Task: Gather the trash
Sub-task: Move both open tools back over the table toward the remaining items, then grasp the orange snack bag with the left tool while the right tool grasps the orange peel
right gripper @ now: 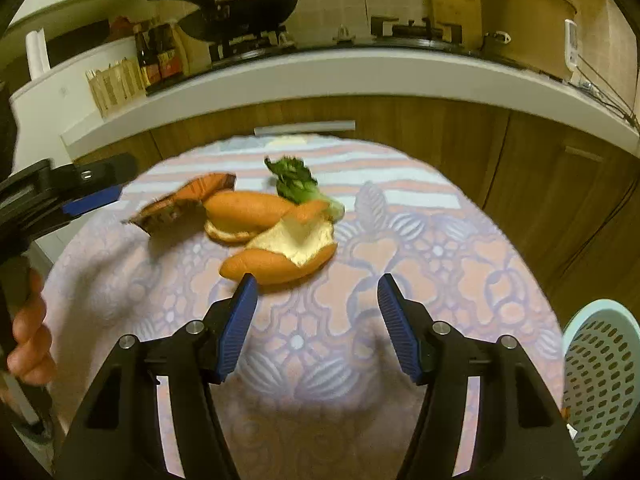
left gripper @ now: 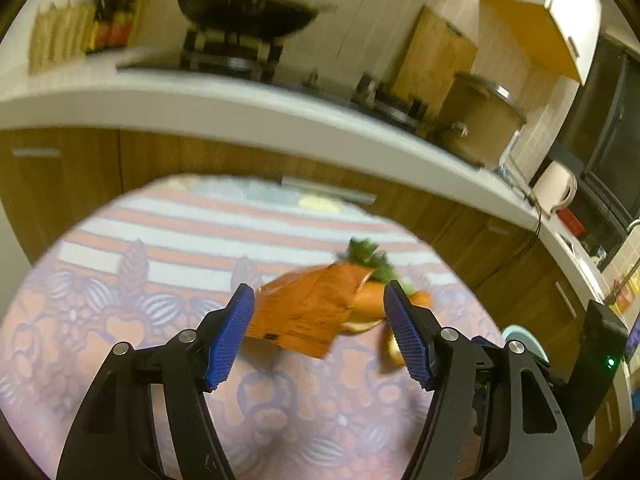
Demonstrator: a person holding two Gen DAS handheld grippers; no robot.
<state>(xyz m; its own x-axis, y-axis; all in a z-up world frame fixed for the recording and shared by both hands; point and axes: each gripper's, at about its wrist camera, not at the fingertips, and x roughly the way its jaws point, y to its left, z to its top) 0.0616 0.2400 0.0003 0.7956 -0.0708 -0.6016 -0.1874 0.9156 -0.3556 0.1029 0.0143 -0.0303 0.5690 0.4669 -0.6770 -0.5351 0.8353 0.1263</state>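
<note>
Evidently both grippers are hovering with jaws apart and empty: the left gripper [left gripper: 319,330] is lining up on the orange wrapper [left gripper: 304,312], the right gripper [right gripper: 316,322] on the bread [right gripper: 280,258], with the basket [right gripper: 600,384] waiting beside the table [right gripper: 460,280].

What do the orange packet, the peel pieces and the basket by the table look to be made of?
Orange packet: probably thin plastic or foil film, creased and faintly glossy, with a crimped edge.
Peel pieces: likely citrus rind, smooth orange outside, matte white pith inside.
Basket: apparently moulded plastic, pale blue-green, with an even grid of holes.
</note>
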